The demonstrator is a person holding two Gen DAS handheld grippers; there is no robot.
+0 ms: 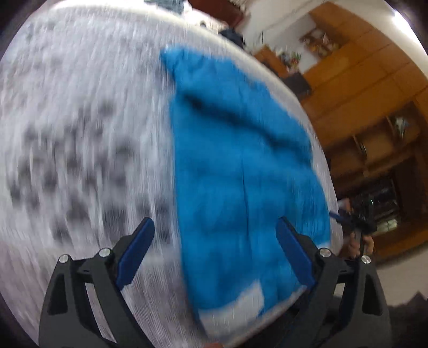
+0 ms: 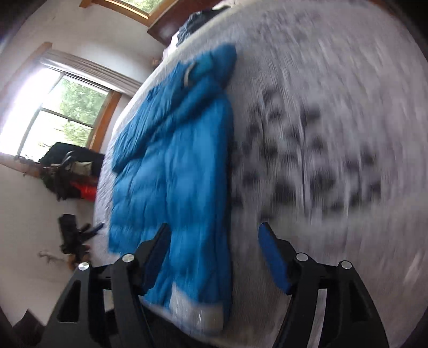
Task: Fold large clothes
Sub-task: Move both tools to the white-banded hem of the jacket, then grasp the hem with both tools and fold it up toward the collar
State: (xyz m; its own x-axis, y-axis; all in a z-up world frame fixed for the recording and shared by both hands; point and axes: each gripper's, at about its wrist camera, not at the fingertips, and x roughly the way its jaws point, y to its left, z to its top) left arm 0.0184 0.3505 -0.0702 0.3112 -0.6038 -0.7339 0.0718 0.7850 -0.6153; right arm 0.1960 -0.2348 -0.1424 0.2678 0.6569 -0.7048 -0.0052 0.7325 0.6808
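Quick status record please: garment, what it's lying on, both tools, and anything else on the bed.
garment: blue puffy jacket, lying flat, one sleeve folded across the body, pale band at the near hem
surface: bed with a white cover with a dark pattern, blurred
left tool: open, holding nothing, above the jacket's near hem
right tool: open, holding nothing, over the jacket's near edge
contact: cannot tell if either tool touches the fabric
other items: dark clothes at the far end of the bed
image quality: motion blur in both views
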